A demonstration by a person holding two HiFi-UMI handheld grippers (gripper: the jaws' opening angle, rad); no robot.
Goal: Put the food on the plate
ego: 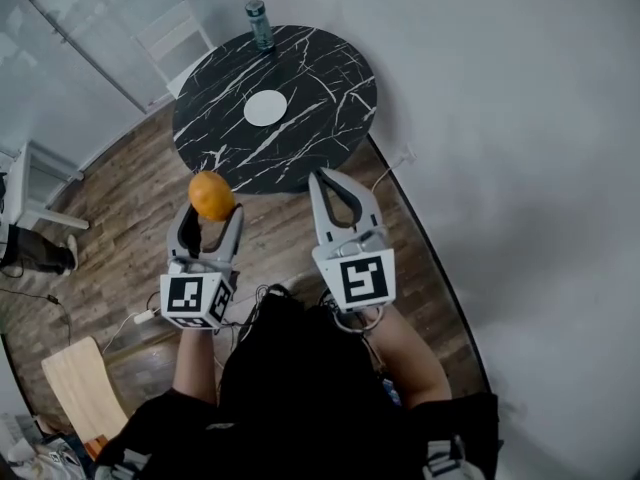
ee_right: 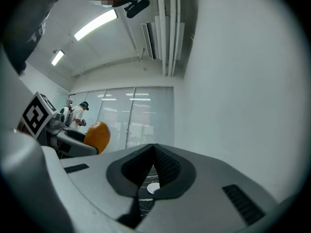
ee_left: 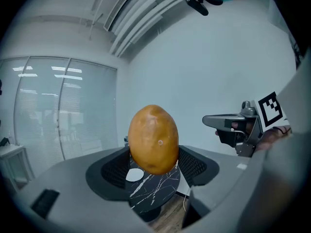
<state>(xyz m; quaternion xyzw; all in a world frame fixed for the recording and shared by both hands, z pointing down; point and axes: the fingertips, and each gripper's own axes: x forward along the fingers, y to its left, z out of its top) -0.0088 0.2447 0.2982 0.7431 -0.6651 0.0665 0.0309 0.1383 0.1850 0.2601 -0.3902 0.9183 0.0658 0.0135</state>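
Food, one orange-brown potato-like piece [ego: 211, 195], is gripped between the two jaws of the left hand-held gripper [ego: 212, 211], its upper half standing clear above the dark ribbed pads. It is held in the air over the wooden floor [ego: 120, 238], near the closest edge of the round black marble-patterned table [ego: 320, 88]. The white plate [ego: 265, 108] lies bare near the middle of the table, well apart from the food. A green bottle [ego: 260, 23] stands at the far rim; any print on its label is too small to read. The right hand-held gripper [ego: 320, 176] is clenched, its jaw tips meeting with nothing between them. The cube on each hand-held gripper bears a black-and-white square pattern, the only marking that shows clearly.
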